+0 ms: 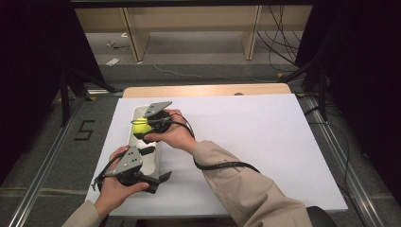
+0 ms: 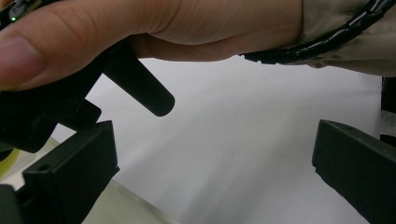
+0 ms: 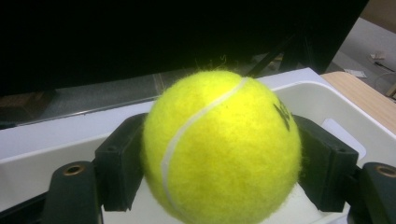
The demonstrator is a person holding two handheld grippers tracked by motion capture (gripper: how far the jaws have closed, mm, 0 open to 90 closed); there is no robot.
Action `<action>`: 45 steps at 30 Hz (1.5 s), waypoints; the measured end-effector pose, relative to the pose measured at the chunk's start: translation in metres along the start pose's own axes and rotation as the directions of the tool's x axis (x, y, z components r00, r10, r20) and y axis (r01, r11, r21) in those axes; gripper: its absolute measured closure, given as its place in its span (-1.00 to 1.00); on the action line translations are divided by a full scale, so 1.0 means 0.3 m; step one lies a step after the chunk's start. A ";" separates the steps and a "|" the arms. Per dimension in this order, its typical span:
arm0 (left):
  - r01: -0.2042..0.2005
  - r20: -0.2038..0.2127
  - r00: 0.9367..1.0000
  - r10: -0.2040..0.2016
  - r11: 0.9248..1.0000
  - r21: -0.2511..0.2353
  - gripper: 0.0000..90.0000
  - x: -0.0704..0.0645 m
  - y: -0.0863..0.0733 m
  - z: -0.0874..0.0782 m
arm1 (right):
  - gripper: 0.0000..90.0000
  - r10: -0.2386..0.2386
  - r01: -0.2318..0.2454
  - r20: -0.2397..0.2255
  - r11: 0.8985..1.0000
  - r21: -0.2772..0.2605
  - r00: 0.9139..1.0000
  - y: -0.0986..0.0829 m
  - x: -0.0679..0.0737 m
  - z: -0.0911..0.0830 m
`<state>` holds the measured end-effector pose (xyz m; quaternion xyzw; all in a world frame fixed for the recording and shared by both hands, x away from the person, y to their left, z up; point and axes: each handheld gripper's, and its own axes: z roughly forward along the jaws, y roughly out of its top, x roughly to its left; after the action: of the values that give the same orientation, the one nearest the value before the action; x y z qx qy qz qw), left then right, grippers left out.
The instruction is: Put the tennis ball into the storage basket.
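The tennis ball [image 3: 222, 147] is round, fuzzy and bright yellow, with a thin white line curving over it and a small dark mark on one side. It sits right between the two black jaws of the right gripper [image 3: 219, 161]. The jaws are blocky and hard, and they press on the ball from both sides, so the right gripper is squeezing the ball tight. In the high view the ball [image 1: 141, 126] is up over the white tray [image 1: 138, 112], near its far end. The tray is long and smooth with round corners and low walls, and it looks like plastic. Behind the ball in the right gripper view, the tray [image 3: 336, 100] has a pale flat floor, and no other thing can be seen lying in it.

The left gripper [image 1: 156, 182] is at the near end of the tray, held just above the flat white sheet [image 1: 265, 142] that covers the table. Its jaws stand wide apart with nothing between them. The sheet [image 2: 233, 140] is plain and smooth. The right hand [image 2: 154, 28] is close above it, with a tan cloth sleeve [image 2: 355, 37] and a black bumpy cable [image 2: 317, 44] at the wrist.
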<state>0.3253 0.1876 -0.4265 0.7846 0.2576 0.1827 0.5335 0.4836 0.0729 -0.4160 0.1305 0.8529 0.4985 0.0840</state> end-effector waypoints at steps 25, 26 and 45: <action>0.000 0.004 1.000 0.000 1.000 0.000 -1.00 -0.001 0.000 0.001 | -0.40 0.000 0.000 -0.008 1.000 0.023 1.000 -0.005 0.001 0.019; 0.000 0.004 1.000 0.000 1.000 0.000 -1.00 -0.001 0.000 0.001 | -0.40 0.000 0.001 -0.007 1.000 0.022 1.000 -0.005 0.000 0.019; 0.000 0.004 1.000 0.000 1.000 0.000 -1.00 -0.001 0.000 0.001 | -0.41 0.010 -0.009 -0.012 0.999 0.048 1.000 -0.017 -0.008 0.028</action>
<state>0.3253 0.1871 -0.4265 0.7849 0.2565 0.1811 0.5342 0.4876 0.0767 -0.4245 0.1336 0.8644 0.4791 0.0734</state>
